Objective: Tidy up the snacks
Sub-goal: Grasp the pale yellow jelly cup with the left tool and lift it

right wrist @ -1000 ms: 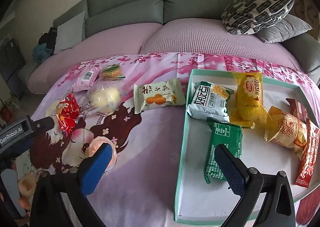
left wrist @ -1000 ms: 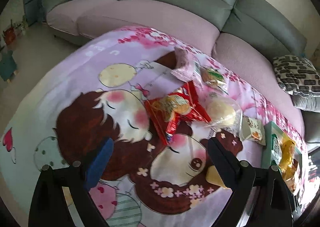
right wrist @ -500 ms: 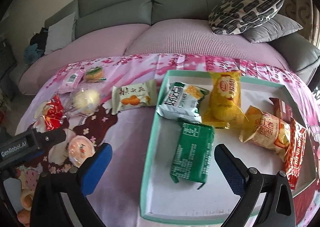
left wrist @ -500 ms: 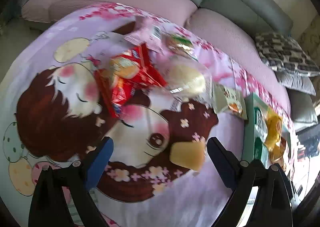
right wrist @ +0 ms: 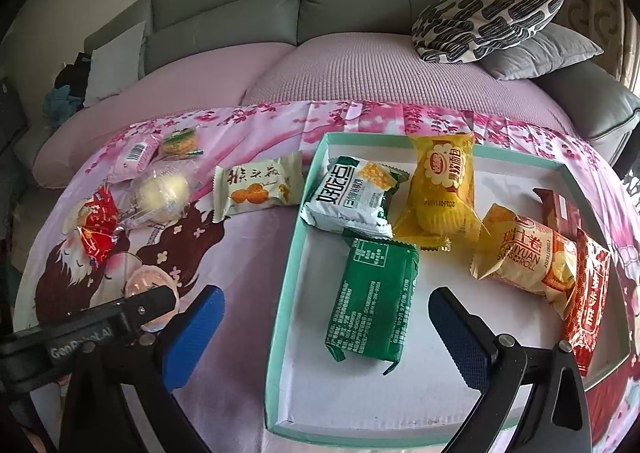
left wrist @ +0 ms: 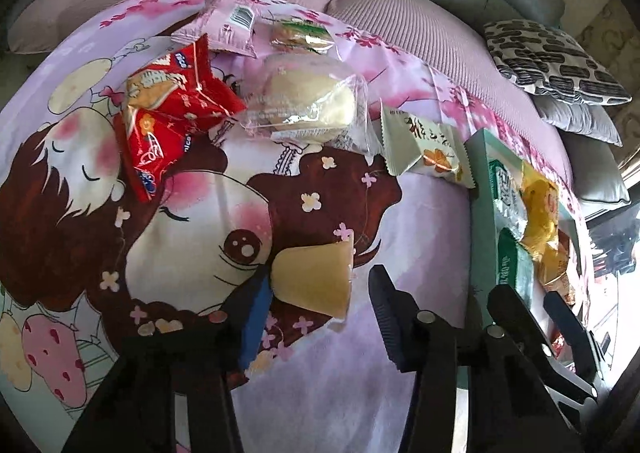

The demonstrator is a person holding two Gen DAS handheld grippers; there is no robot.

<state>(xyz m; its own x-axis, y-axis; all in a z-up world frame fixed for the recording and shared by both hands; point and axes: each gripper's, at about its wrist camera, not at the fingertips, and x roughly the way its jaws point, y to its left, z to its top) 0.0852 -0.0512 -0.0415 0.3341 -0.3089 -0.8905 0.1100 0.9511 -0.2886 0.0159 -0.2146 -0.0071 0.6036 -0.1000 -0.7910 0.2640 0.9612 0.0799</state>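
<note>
Here we log the left gripper (left wrist: 320,293): its jaws are closing, with a tan wrapped cake (left wrist: 314,279) lying between them on the printed cloth (left wrist: 320,393). The blue pad (left wrist: 256,317) already touches the packet's left edge; the other finger stands just clear of its right corner, so we count no firm hold yet. In our judgement the step is the pick-up of this piece, and it goes well if the pads meet the cake's body and not the loose film seam, with gentle pressure, as the contents look soft.

The right gripper (right wrist: 324,329) hovers with jaws wide apart and nothing between them, over the near left edge of the tray.

Container: one teal-rimmed tray (right wrist: 294,253), white floor. Contents:
- green packet (right wrist: 372,301), face down
- white-and-green cracker packet (right wrist: 352,197)
- yellow cupcake packet (right wrist: 444,193)
- Swiss roll packet (right wrist: 528,257)
- red packet (right wrist: 586,305) at the right wall
- brown packet (right wrist: 558,213), partly hidden

Loose on the cloth, awaiting the tray:
- cream biscuit packet (right wrist: 256,189)
- clear-wrapped bun (right wrist: 162,193)
- red snack packets (left wrist: 172,113)
- pink packet (left wrist: 228,23)
- small sandwich cake (left wrist: 300,35)
</note>
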